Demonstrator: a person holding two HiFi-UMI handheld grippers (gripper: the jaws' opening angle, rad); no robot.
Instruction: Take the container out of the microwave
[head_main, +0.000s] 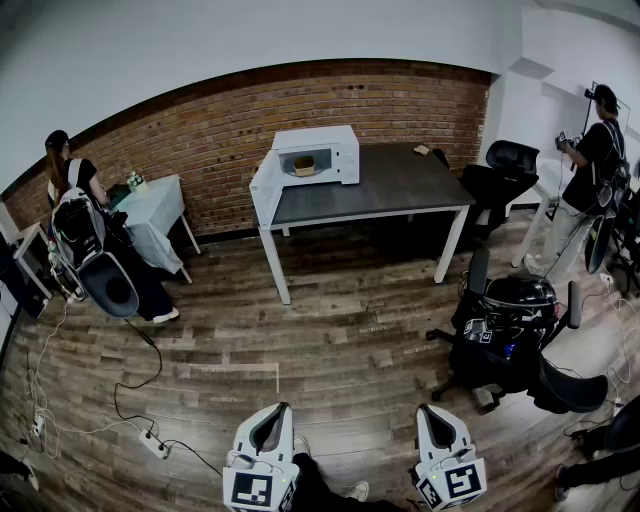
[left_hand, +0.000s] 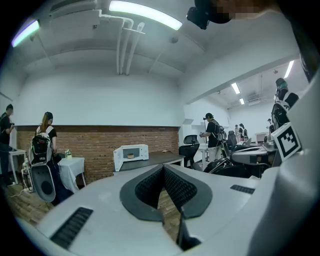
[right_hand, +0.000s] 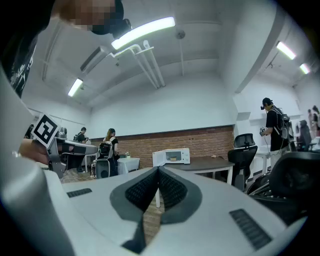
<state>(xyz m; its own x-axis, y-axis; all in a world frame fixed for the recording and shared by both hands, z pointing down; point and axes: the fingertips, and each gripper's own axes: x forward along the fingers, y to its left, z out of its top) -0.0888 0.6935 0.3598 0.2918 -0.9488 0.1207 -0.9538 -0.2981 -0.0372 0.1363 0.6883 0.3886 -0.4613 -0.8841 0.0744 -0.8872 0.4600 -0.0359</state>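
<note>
A white microwave stands on a dark table against the brick wall, its door swung open to the left. A small tan container sits inside it. My two grippers are far from it, across the wooden floor. At the bottom of the head view, the left gripper and the right gripper both point toward the table. Both are shut with nothing between their jaws. The left gripper view shows the microwave beyond the left gripper. The right gripper view shows the microwave beyond the right gripper.
A black office chair loaded with gear stands right of my path, and another chair sits by the table's right end. A person stands at a small white-clothed table on the left. Cables and a power strip lie on the floor.
</note>
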